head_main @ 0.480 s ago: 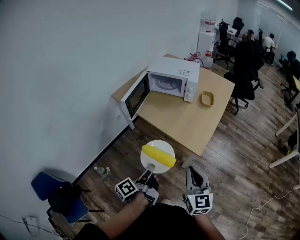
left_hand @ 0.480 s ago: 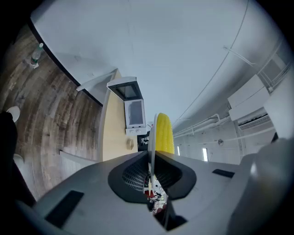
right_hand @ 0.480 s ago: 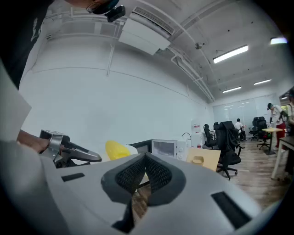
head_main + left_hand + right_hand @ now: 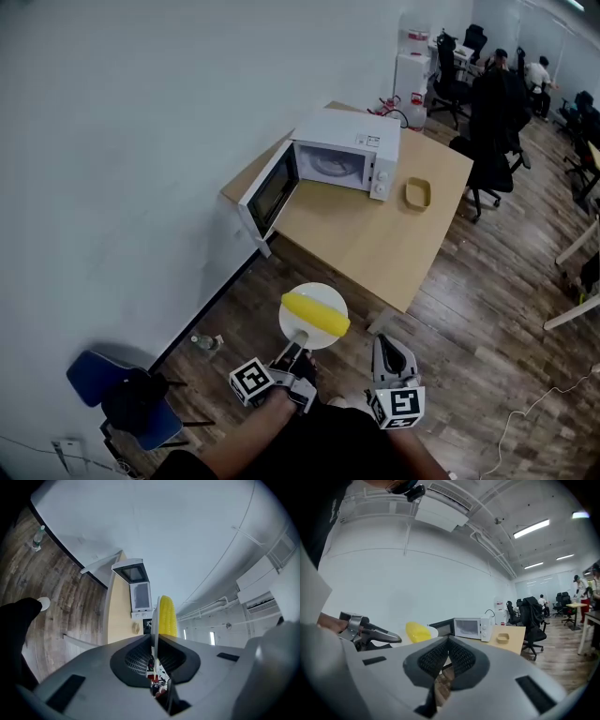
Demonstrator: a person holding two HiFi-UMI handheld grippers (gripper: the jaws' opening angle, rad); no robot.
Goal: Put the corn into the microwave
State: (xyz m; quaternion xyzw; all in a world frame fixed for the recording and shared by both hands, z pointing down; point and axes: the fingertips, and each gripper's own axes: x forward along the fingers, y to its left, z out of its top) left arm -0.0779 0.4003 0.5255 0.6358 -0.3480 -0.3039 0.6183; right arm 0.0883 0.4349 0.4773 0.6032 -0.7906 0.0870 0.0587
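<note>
Your left gripper (image 4: 299, 345): clamped tight on the rim of the plate (image 4: 323, 290), well short of the microwave (image 4: 352, 150).
Your right gripper (image 4: 386, 352): jaws together, empty, equally short of the microwave.
Corn (image 4: 317, 313): on the plate, not yet inside.
Microwave: door (image 4: 272, 192) open; approach and placing remain.

No legible txt, brand or no. anywhere. Microwave (image 4: 347, 150), far side, had a small label (image 4: 372, 142) on its top, print too tiny to read; ctrl panel (image 4: 380, 178) at its right end was blurred too. Near, the cube (image 4: 251, 381) on left gripper (image 4: 300, 342) & the one on right gripper (image 4: 382, 345) bore b/w square code patterns only, no letters. Water dispenser (image 4: 412, 75), far right, showed a red patch, unreadable.
</note>
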